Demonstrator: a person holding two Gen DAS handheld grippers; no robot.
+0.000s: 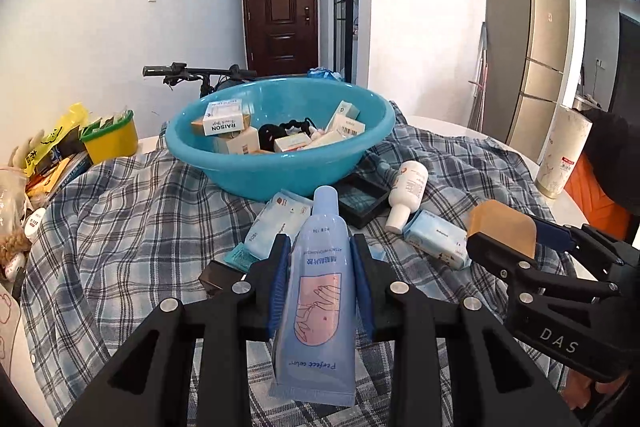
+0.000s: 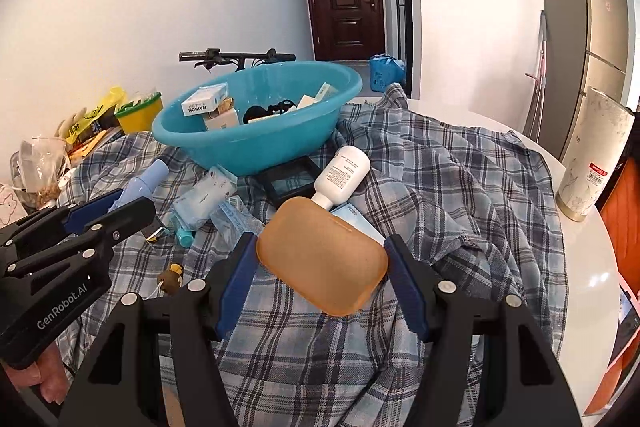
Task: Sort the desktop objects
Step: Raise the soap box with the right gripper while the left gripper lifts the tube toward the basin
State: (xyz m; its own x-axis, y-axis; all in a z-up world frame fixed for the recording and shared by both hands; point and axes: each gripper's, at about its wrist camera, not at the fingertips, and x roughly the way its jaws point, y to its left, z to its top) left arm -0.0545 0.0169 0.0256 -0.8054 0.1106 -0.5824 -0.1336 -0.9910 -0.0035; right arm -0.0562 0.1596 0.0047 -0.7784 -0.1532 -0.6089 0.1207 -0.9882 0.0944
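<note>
A table draped with a plaid cloth (image 1: 132,211) is shown from both wrist cameras. The left gripper (image 1: 322,267) is closed on a pale blue tube (image 1: 320,291), which is clamped between the blue pads (image 1: 280,287) with its cap pointing forward toward the basin and is lifted clear of the cloth; in the right wrist view the same tube (image 2: 140,183) is seen projecting from the left gripper (image 2: 120,205) at the left edge. The right gripper (image 2: 322,267) is closed part-way on a tan rounded case (image 2: 324,255), which is held tilted between its pads above the cloth; in the left wrist view the case (image 1: 502,227) is seen at the tip of the right gripper (image 1: 504,239).

A blue basin (image 1: 276,167) stands at the far side of the cloth and is seen to contain several small boxes (image 1: 224,121) and a black item. Just before the basin lie a black tray (image 1: 362,197), a white bottle (image 1: 406,191) on its side, and pale blue tissue packs (image 1: 436,239). A yellow tub (image 1: 114,141) with a green rim is placed to the left of the basin, beside loose packets. A tall white canister (image 1: 562,155) stands at the right edge of the table.
</note>
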